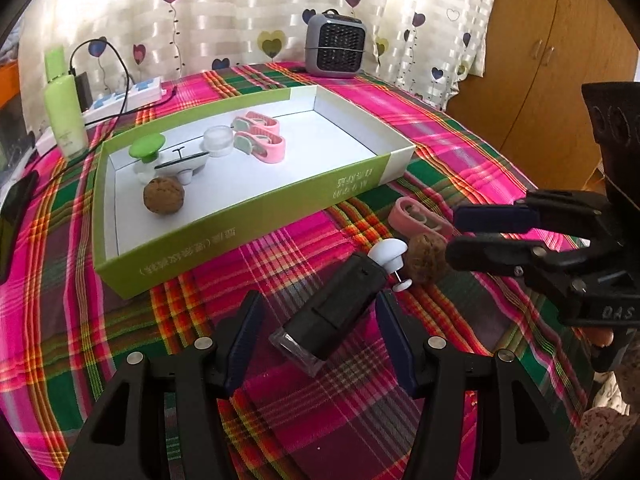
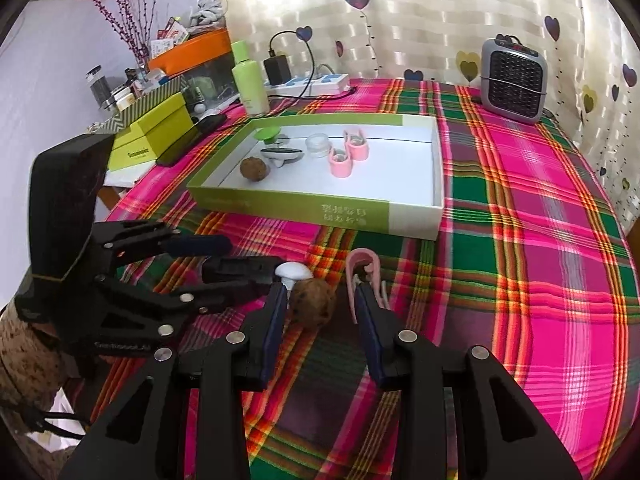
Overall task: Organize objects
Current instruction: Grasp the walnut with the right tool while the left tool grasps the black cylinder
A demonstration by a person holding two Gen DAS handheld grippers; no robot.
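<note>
My left gripper (image 1: 316, 320) straddles the smooth black cylinder (image 1: 336, 300), pads apart; my right gripper (image 2: 322, 300) brackets the rough walnut (image 2: 313, 302) unclenched, near the green box (image 2: 312, 204).

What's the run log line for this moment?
left gripper open around black cylinder | right gripper open at walnut | pink clip outside box

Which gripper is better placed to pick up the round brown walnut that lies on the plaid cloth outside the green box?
Probably the right gripper. The round brown walnut already lies between its open fingers. The left gripper frames the black cylinder with a clear end instead, beside the walnut.
</note>
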